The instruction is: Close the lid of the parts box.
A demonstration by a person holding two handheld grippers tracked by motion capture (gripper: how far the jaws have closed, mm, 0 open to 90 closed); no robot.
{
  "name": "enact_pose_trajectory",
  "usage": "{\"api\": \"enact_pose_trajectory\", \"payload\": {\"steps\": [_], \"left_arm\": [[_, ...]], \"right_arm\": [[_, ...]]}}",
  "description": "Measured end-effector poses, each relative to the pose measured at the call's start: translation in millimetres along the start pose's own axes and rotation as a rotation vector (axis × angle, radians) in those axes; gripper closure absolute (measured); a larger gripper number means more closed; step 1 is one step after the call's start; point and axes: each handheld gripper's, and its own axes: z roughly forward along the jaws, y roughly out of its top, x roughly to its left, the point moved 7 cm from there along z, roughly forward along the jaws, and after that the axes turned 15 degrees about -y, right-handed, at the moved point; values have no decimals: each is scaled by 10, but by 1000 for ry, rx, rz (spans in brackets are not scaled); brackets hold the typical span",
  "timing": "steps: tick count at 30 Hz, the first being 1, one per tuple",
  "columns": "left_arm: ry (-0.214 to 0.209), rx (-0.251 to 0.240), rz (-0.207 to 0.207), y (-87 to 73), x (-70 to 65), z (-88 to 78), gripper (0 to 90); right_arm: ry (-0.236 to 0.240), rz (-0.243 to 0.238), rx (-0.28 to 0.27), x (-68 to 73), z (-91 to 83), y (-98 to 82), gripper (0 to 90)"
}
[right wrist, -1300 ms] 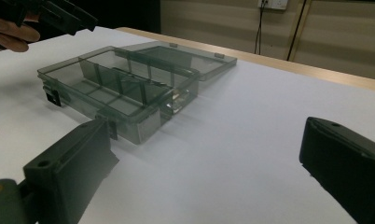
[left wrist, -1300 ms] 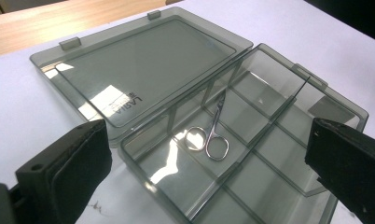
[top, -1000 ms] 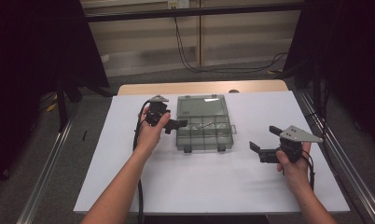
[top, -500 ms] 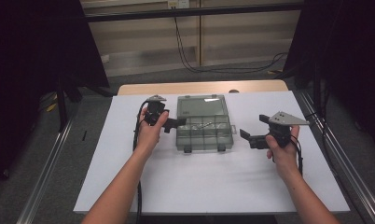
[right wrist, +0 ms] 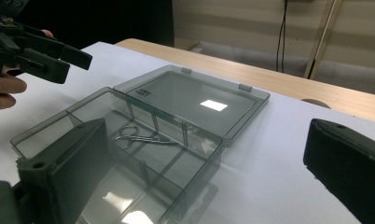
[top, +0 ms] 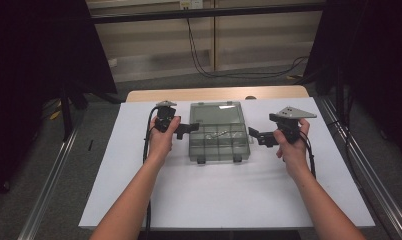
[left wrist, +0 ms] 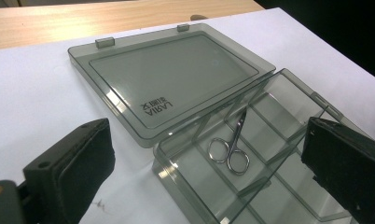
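A smoky clear plastic compartment box (top: 219, 145) lies open in the middle of the white table, its lid (top: 215, 114) folded flat behind it. Small steel scissors (left wrist: 230, 149) rest in one compartment, and the right gripper view has them too, as scissors (right wrist: 139, 136). My left gripper (top: 186, 130) is held just left of the box, jaws wide open and holding nothing. My right gripper (top: 256, 136) hovers just right of the box, also open and holding nothing. In the left gripper view the box (left wrist: 269, 154) sits between the jaws' line of sight.
The white table (top: 139, 200) has a wooden strip (top: 219, 94) along its far edge. Metal rails (top: 359, 165) run along both sides. Cables trail from each gripper down the forearms. The other hand's gripper (right wrist: 36, 51) appears at the right gripper view's top left.
My right gripper has moved left and forward, from the table's right side up close to the box's right edge. The left gripper has stayed put.
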Motion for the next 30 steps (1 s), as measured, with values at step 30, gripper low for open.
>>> {"api": "enact_pose_trajectory", "payload": {"steps": [30], "left_arm": [[53, -50, -199, 21, 373, 263, 168]], "right_arm": [[-5, 170, 211, -13, 875, -17, 268]]}}
